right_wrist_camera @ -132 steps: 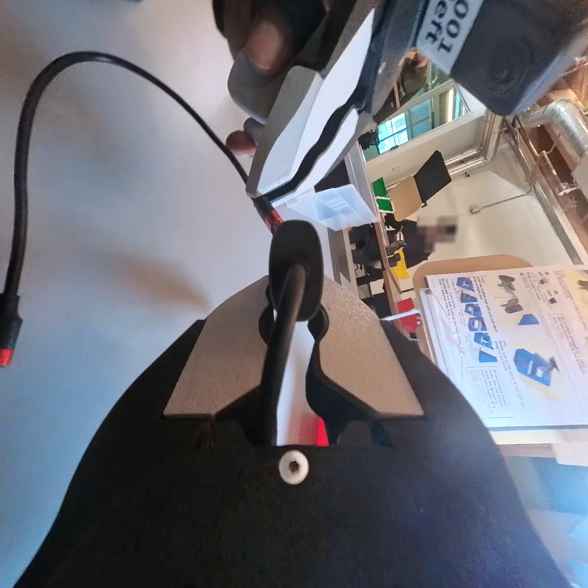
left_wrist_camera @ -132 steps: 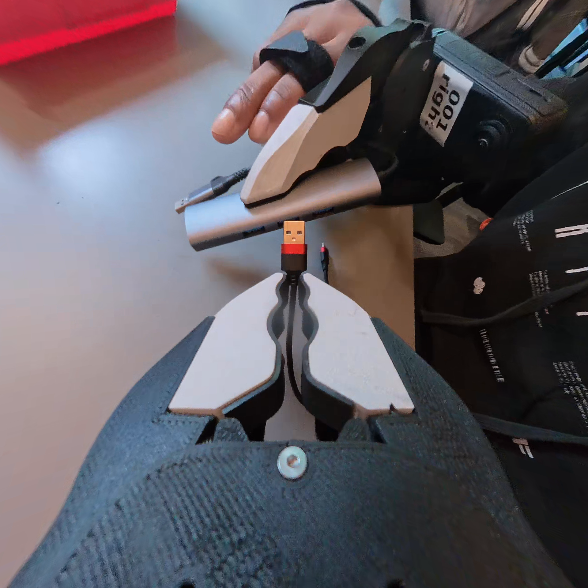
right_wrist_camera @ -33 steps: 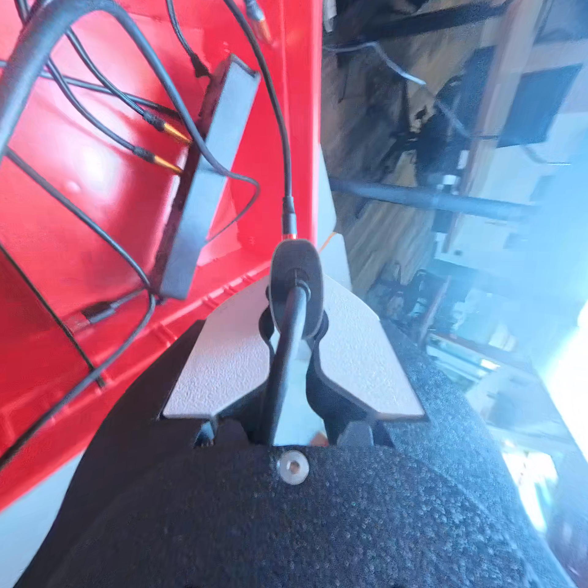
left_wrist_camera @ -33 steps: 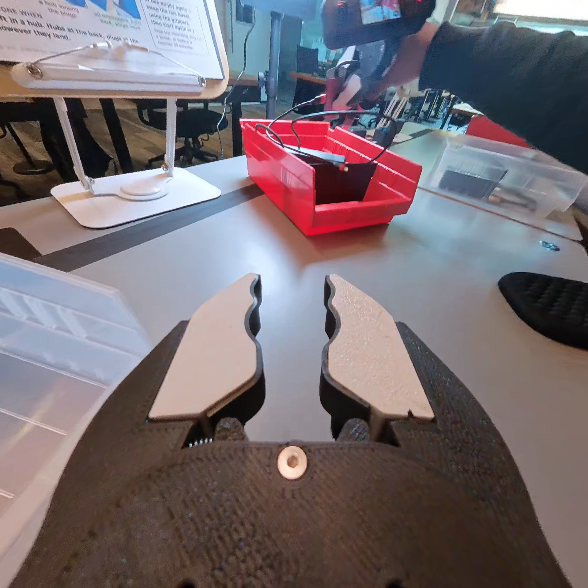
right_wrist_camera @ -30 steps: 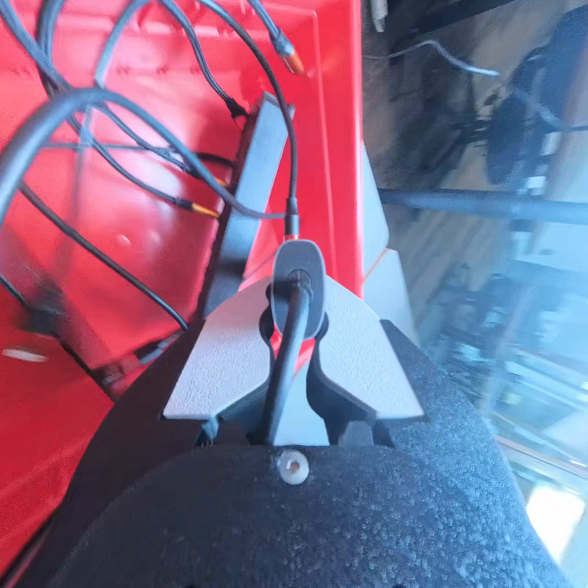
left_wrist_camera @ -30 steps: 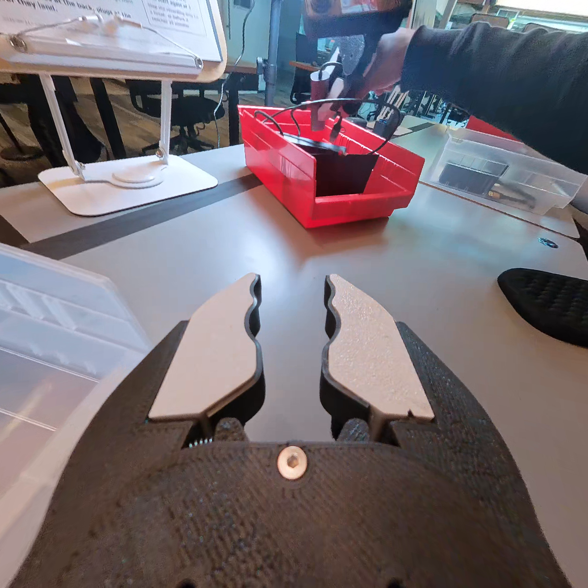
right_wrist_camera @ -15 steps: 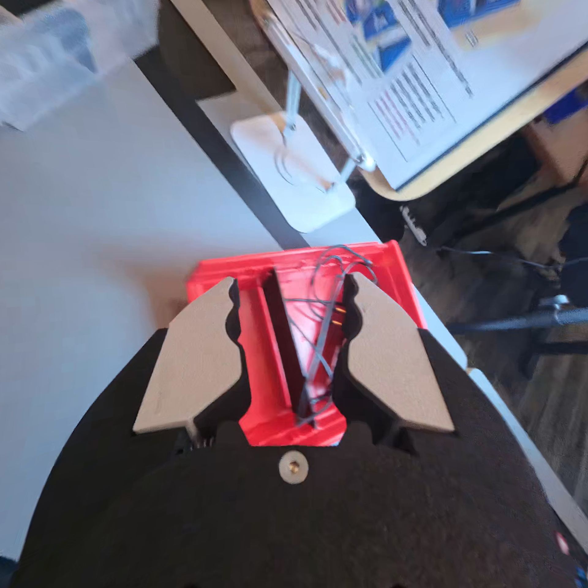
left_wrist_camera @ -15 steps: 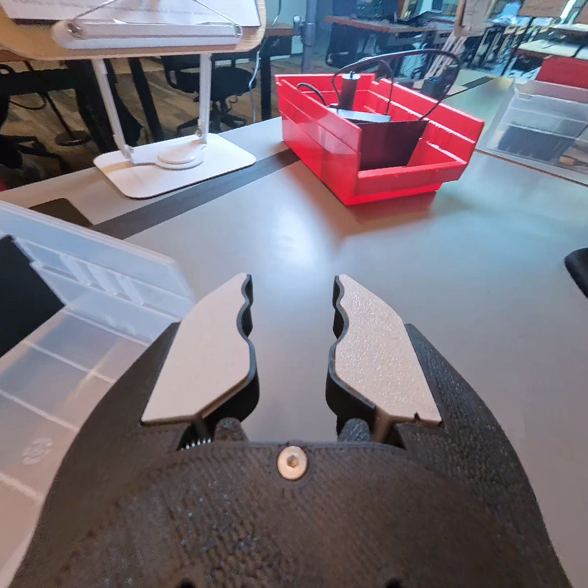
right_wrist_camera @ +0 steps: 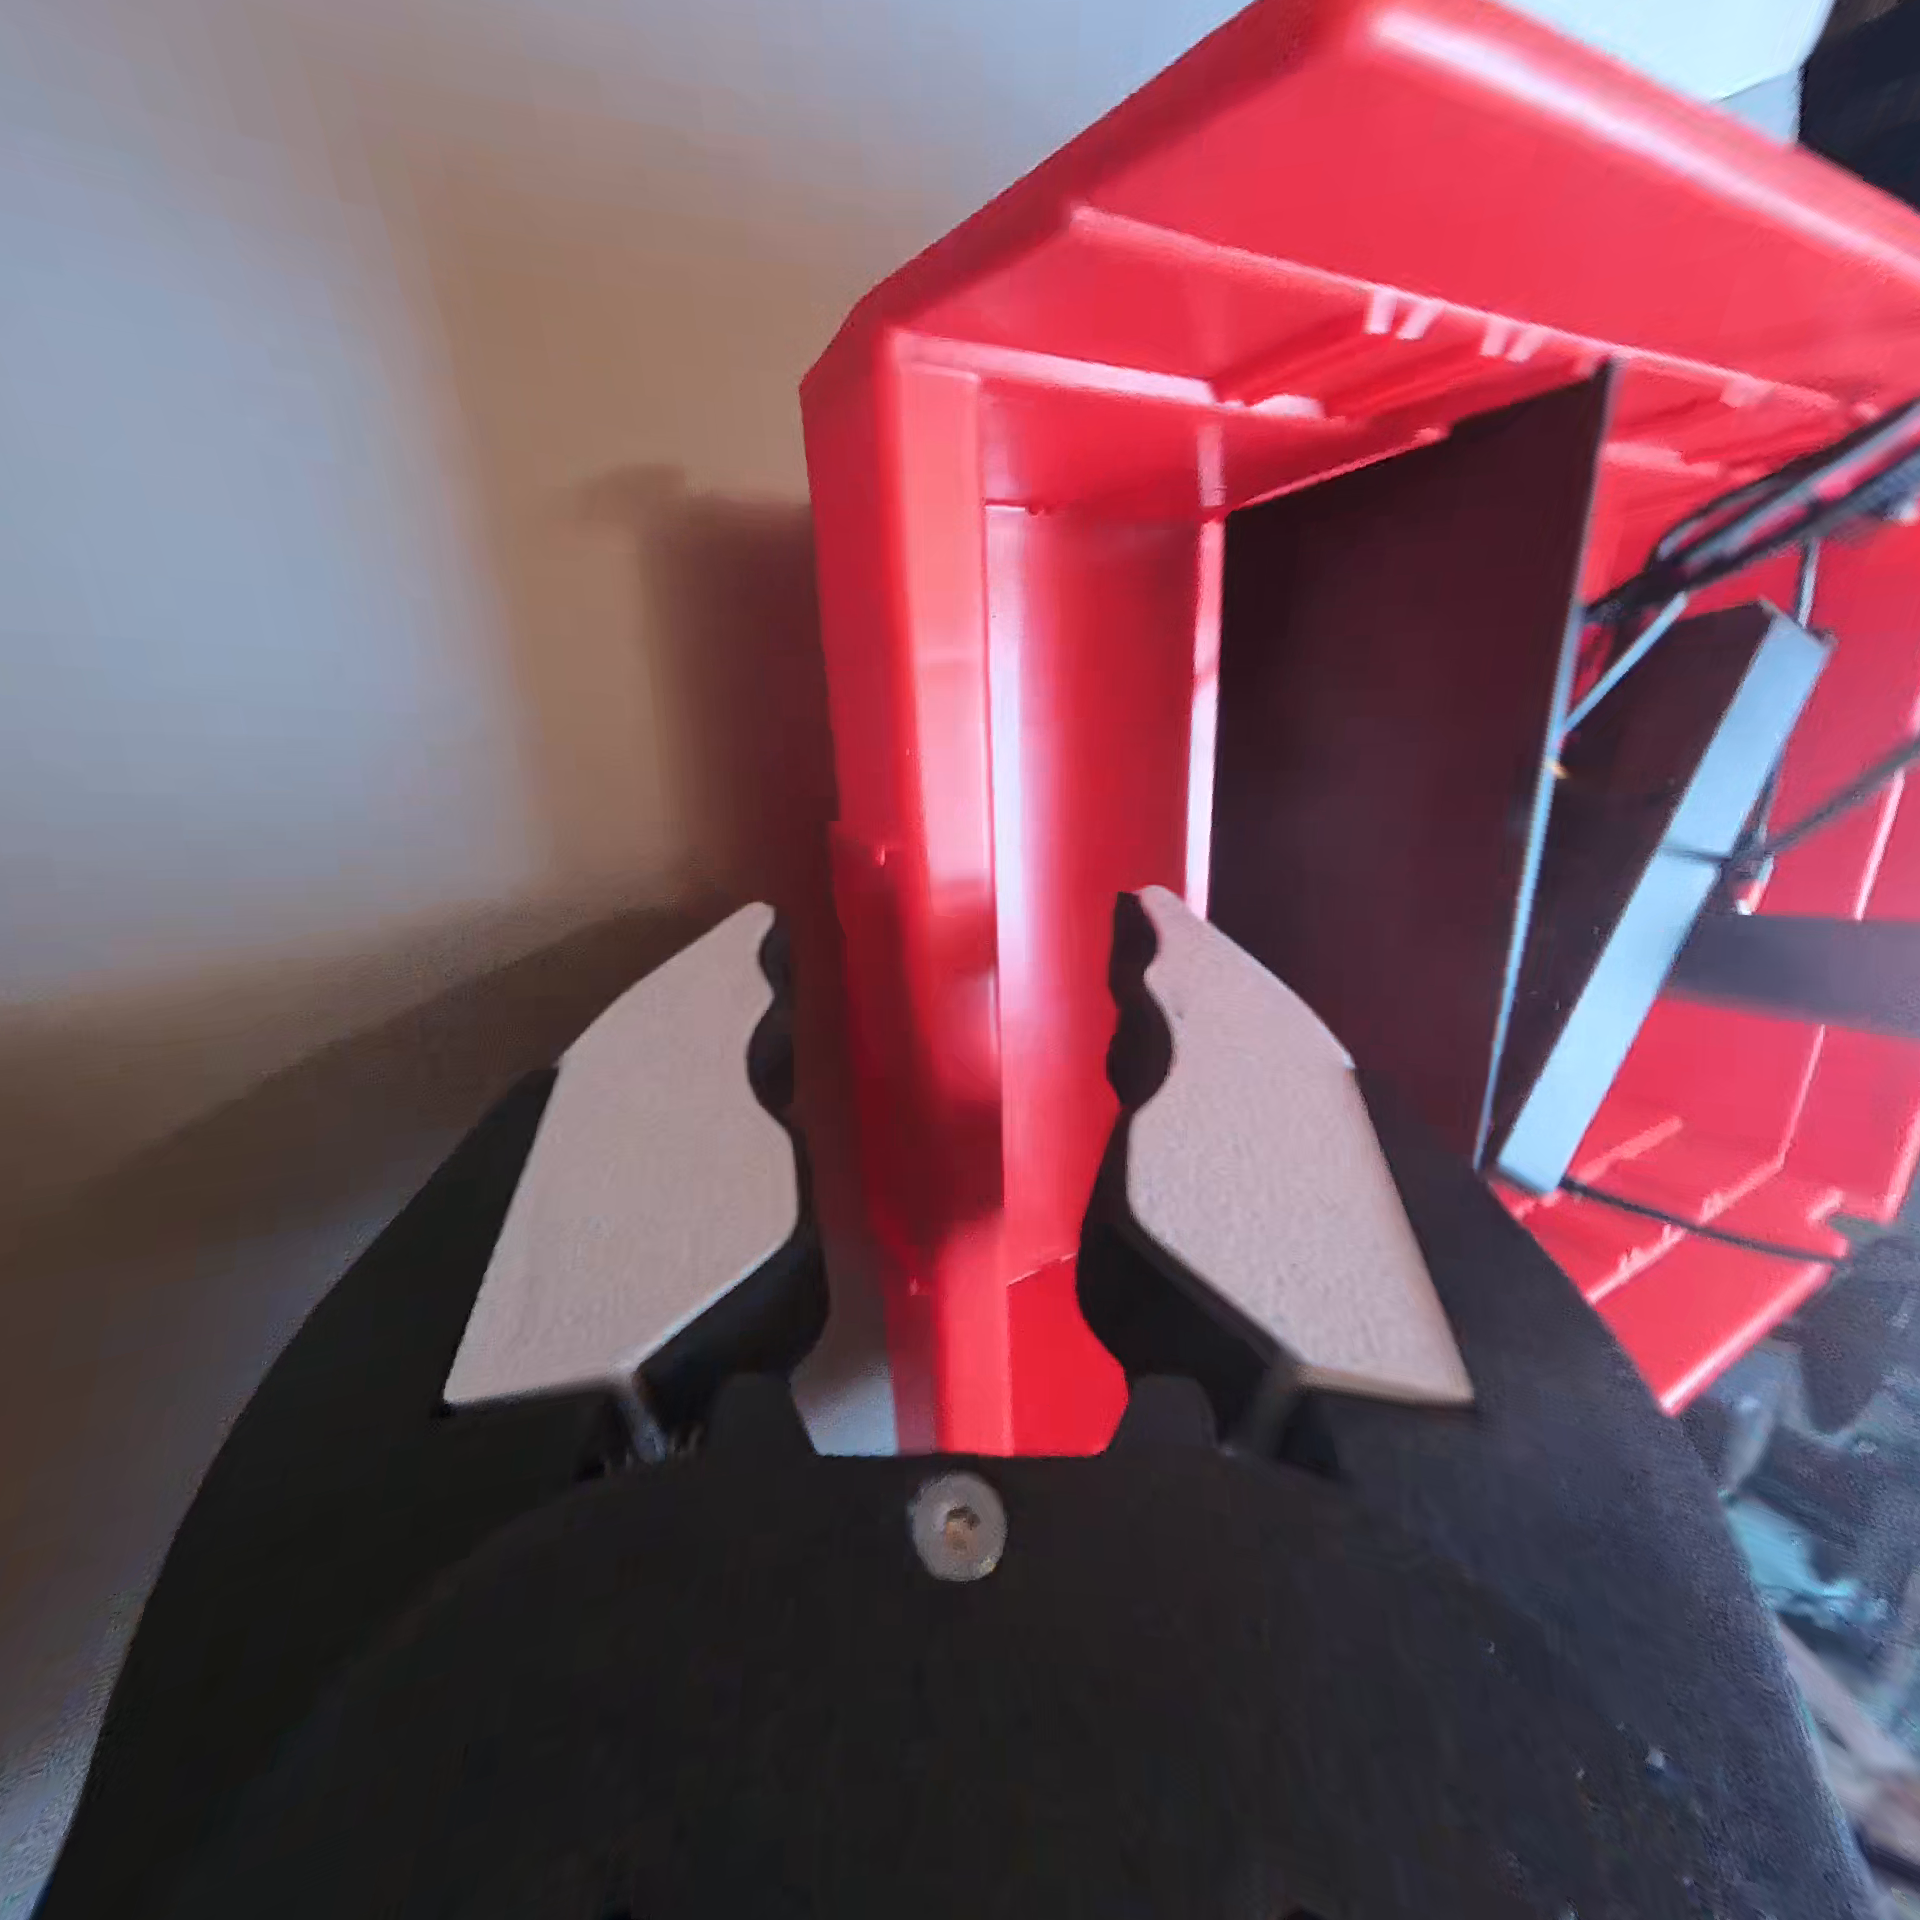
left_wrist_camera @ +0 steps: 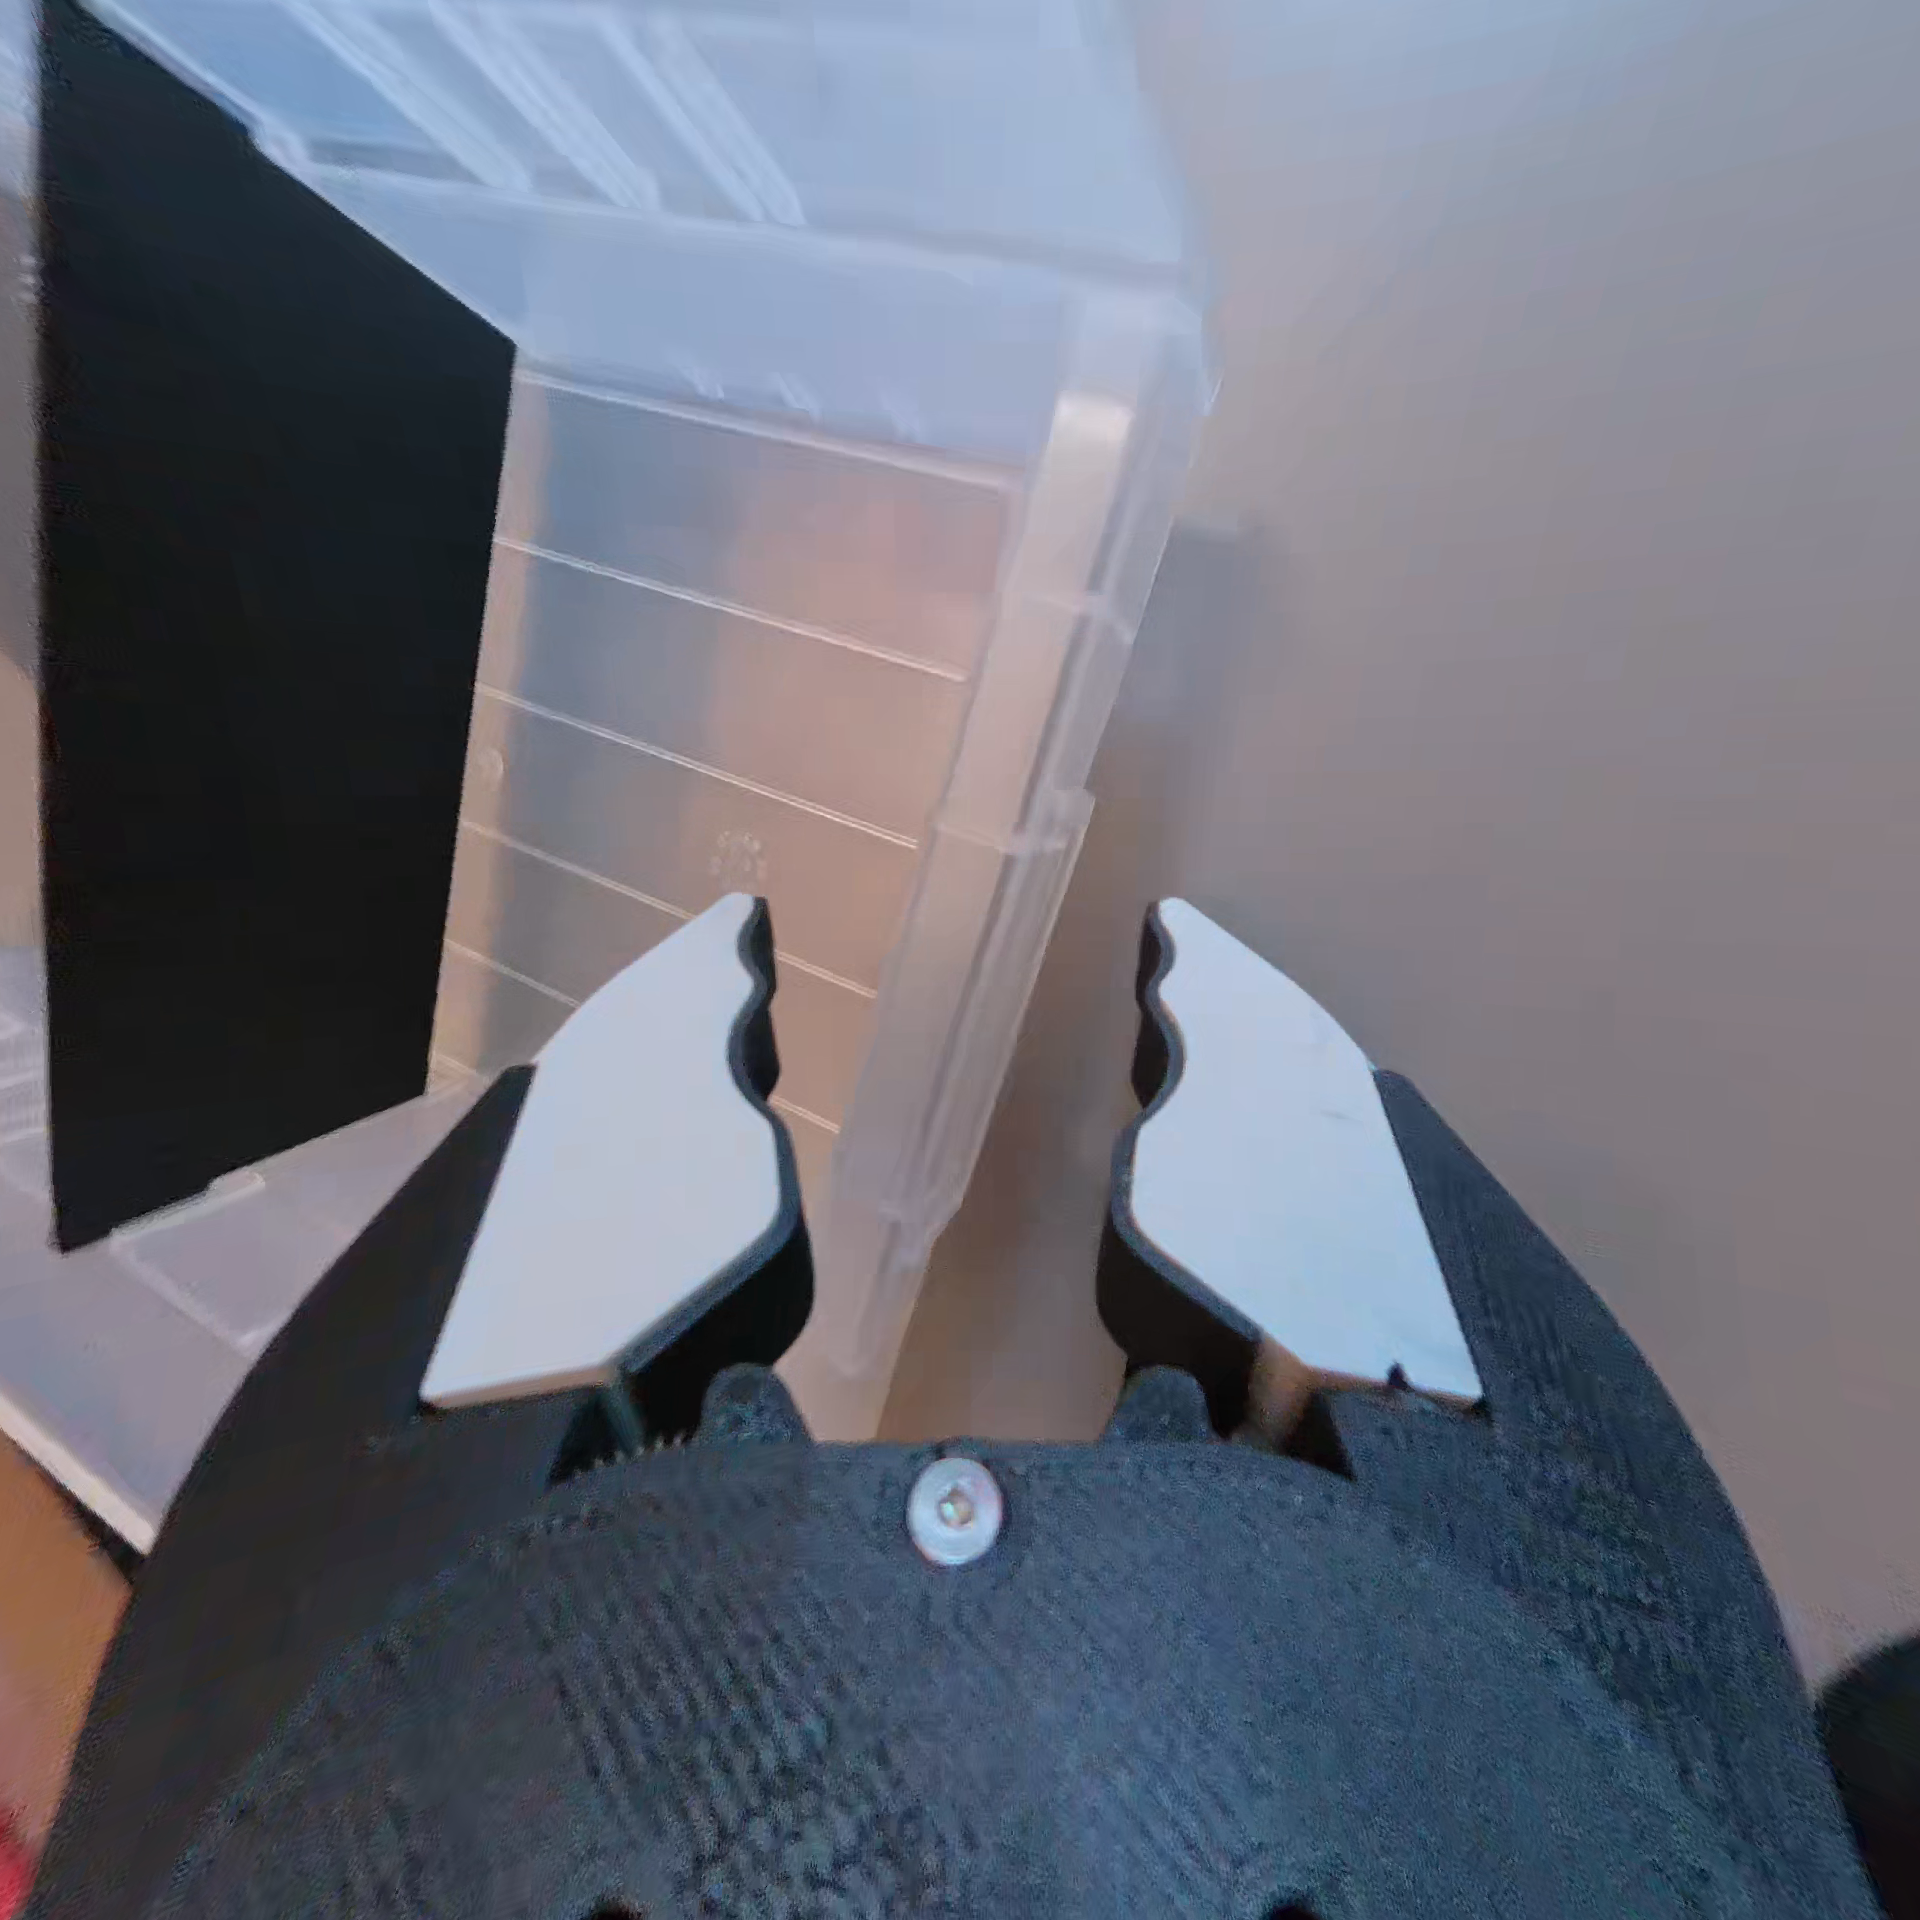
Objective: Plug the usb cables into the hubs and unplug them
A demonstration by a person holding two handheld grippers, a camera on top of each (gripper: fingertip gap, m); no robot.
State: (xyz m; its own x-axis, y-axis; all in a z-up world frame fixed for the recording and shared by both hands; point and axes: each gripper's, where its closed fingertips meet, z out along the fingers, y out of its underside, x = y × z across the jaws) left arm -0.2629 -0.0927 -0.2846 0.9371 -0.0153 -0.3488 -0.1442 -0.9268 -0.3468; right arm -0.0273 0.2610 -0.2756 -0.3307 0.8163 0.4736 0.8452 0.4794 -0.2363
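Both grippers gape wide, empty: left gripper over the clear box, right gripper straddling the red bin wall (hub inside).

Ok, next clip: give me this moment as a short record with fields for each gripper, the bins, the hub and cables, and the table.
left gripper: open, empty, straddling the rim of the clear bin
right gripper: open, empty, fingers either side of the red bin's wall
clear bin: translucent, black divider inside
red bin: black divider inside
hub: grey, lying in the red bin
cables: black, in the red bin with the hub; plugged or not cannot be told
table: grey, both bins on it
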